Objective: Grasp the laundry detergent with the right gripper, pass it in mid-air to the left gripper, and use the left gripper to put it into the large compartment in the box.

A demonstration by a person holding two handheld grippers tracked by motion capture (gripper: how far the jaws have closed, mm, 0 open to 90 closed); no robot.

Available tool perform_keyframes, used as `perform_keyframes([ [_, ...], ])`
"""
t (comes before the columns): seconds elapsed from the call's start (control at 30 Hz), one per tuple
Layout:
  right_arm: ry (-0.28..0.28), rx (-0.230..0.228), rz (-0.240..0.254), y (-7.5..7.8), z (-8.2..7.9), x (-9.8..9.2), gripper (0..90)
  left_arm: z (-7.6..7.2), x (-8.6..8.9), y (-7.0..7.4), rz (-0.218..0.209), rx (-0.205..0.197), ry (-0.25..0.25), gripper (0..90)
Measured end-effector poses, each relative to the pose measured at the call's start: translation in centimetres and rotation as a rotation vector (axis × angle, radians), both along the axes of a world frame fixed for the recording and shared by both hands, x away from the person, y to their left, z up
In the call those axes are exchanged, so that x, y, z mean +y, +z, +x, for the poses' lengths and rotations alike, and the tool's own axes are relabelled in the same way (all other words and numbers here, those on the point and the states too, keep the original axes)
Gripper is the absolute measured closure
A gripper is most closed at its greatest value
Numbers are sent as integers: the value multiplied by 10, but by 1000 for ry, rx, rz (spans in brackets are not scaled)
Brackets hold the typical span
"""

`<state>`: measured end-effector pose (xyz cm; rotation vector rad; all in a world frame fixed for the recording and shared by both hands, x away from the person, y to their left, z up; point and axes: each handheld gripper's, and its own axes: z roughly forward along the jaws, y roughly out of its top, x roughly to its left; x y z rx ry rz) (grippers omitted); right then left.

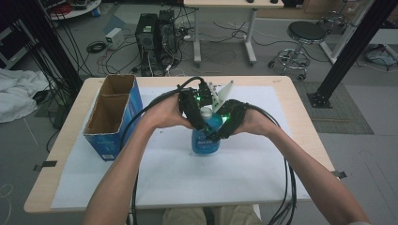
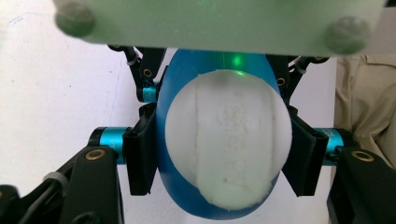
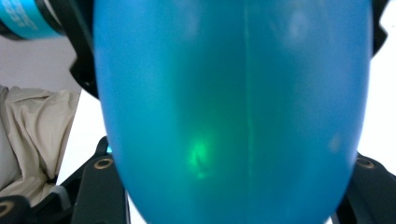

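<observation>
Two grippers meet at a blue bottle (image 1: 205, 137) standing mid-table on the white sheet (image 1: 164, 178). From the left gripper view, the left gripper (image 2: 219, 156) clamps its jaws on the bottle's white cap (image 2: 229, 144), so the grasp looks done; unscrewing or lifting seems left. In the right gripper view the bottle's blue body (image 3: 233, 112) fills the space between the right gripper's (image 1: 224, 125) jaws; whether its pads press I cannot tell, since the jaw tips are hidden. The label is unreadable. Farther off, an open box (image 1: 112, 117) waits.
</observation>
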<state>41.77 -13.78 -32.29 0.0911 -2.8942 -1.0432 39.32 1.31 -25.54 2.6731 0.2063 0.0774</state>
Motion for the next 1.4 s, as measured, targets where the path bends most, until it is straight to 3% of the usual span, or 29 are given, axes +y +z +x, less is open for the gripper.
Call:
perform_keyframes([
  [0.37, -25, -9, 12, 3, 0, -5, 300, -1, 3, -2, 8, 9, 6, 383],
  [0.6, -53, -20, 9, 8, -1, -12, 277, -3, 8, 2, 37, 12, 10, 383],
  [0.8, -71, -14, 2, 11, -2, -19, 252, -2, 18, 10, 37, 6, 36, 383],
  [1.2, -125, -48, -31, 22, -7, -50, 231, 0, 54, 50, 50, -25, 116, 382],
  [1.27, -152, -61, -55, 23, -8, -61, 230, 2, 66, 65, 59, -25, 141, 383],
  [1.3, -152, -61, -55, 23, -8, -61, 230, 2, 66, 65, 59, -25, 141, 382],
  [1.33, -175, -75, -88, 22, -8, -68, 226, 3, 75, 75, 66, -27, 162, 382],
  [1.4, -186, -77, -103, 21, -8, -73, 224, 4, 80, 81, 67, -27, 175, 383],
])
